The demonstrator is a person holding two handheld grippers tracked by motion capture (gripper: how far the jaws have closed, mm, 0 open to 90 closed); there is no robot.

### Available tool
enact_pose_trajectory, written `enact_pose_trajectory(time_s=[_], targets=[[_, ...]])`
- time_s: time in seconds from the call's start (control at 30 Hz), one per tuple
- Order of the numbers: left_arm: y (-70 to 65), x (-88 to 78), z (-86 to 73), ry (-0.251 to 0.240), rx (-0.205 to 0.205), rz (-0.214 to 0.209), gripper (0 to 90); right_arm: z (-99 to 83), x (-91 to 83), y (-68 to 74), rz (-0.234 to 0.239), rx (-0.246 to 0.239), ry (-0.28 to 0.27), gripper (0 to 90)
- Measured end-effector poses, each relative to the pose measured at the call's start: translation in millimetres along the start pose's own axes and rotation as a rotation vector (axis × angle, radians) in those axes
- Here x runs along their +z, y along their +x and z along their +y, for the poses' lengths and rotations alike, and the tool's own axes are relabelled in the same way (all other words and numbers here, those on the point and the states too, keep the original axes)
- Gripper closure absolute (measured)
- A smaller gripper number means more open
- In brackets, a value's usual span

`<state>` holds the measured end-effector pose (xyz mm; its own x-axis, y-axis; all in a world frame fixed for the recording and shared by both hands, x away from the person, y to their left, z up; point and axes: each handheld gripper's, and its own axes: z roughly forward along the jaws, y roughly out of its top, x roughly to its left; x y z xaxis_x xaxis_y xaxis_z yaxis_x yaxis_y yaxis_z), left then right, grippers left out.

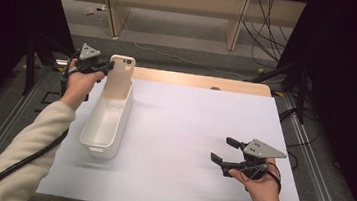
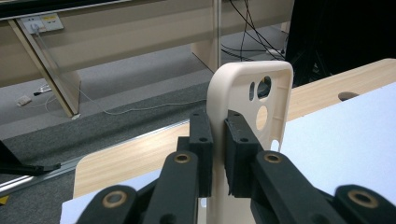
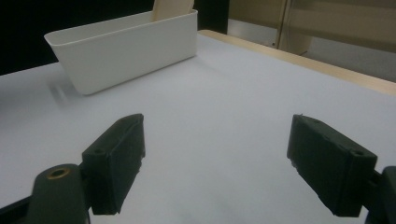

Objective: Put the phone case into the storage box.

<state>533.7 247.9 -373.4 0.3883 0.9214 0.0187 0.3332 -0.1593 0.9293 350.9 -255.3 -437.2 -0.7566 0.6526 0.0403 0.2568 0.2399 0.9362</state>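
Cream phone case (image 2: 243, 93), camera cutouts, upright

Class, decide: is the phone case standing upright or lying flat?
Upright: the phone case stands on end at the bin's far end, pinched by the left gripper.

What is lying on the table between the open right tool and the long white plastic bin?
Nothing: the high view shows bare white table surface between the right tool and the long white plastic bin; the right gripper view agrees.
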Motion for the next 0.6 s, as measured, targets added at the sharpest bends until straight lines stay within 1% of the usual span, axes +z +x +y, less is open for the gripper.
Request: enact_pose_trajectory(time_s=[0.03, 0.27, 0.3, 0.33, 0.4, 0.43, 0.47, 0.57, 0.6], targets=[[-0.1, 0.3, -0.2, 0.001, 0.000, 0.000, 82.8, -0.1, 0.5, -0.3, 0.005, -0.001, -0.002, 20.4], [0.4, 2.4, -2.5, 0.010, -0.005, 0.000, 82.7, -0.5, 1.3, 0.1, 0.002, 0.000, -0.015, 20.4], [0.4, 2.5, -2.7, 0.011, -0.005, 0.000, 82.7, -0.8, 1.3, 1.3, 0.004, 0.018, -0.008, 20.5], [0.4, 2.9, -3.0, 0.010, -0.006, 0.000, 82.7, -0.7, 0.7, 1.1, 0.008, 0.017, 0.003, 20.5], [0.4, 3.1, -3.3, 0.013, -0.005, 0.001, 82.7, -0.7, 0.9, 1.3, 0.007, 0.017, 0.002, 20.4], [0.4, 3.4, -3.7, 0.014, -0.006, 0.000, 82.7, -0.6, 1.4, -0.1, 0.008, -0.002, -0.006, 20.5], [0.3, 3.6, -4.1, 0.016, -0.006, 0.000, 82.7, -0.4, 0.4, 0.2, 0.009, 0.004, 0.007, 20.5], [0.5, 4.3, -5.0, 0.020, -0.006, -0.001, 82.6, -0.6, 1.0, -0.2, 0.011, 0.000, -0.001, 20.5], [0.7, 4.4, -5.2, 0.021, -0.007, -0.001, 82.7, -0.3, -0.1, 1.0, 0.013, 0.018, 0.016, 20.5]])
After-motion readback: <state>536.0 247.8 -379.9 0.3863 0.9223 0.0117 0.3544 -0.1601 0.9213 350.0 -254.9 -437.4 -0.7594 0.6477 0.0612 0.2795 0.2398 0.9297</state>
